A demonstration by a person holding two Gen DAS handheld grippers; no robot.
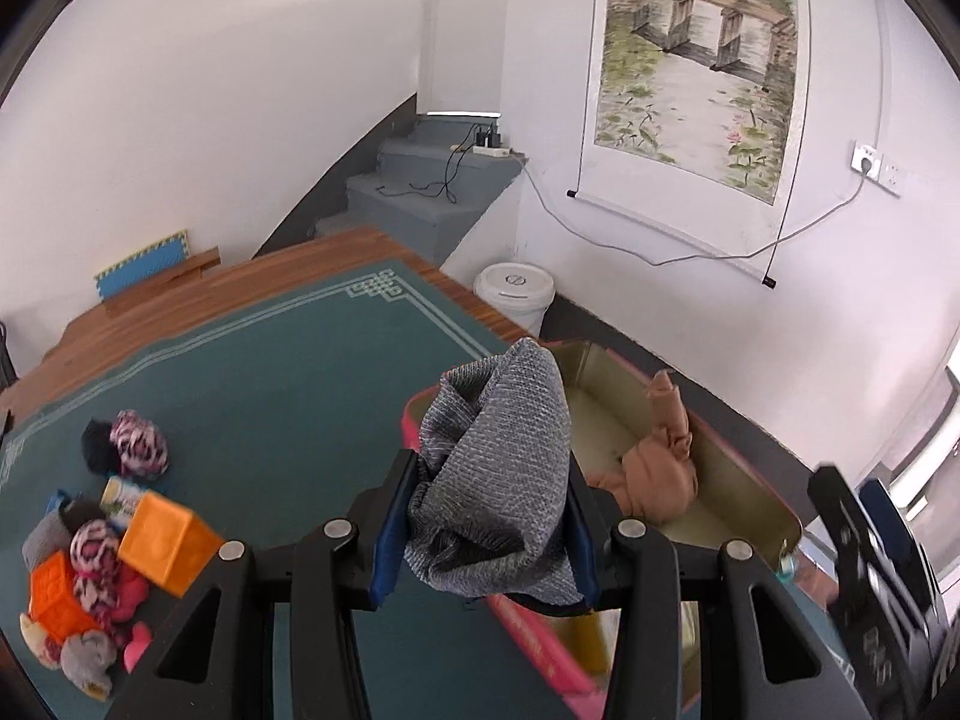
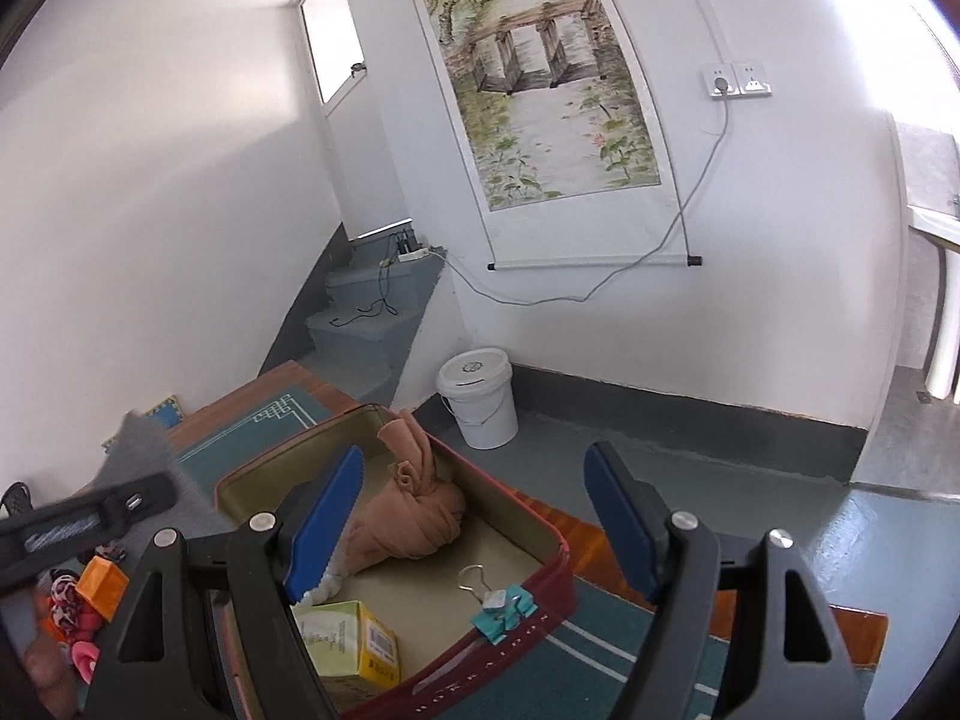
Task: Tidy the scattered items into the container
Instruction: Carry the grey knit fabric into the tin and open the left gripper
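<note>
Jaws of left gripper (image 1: 486,531) around upright gray cloth (image 1: 498,468), long axis vertical.

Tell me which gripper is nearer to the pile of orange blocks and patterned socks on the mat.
Left. The left gripper, shut on the grey cloth, is at the tin's near edge beside the pile; the right gripper, open, hangs over the tin, farther away.
</note>
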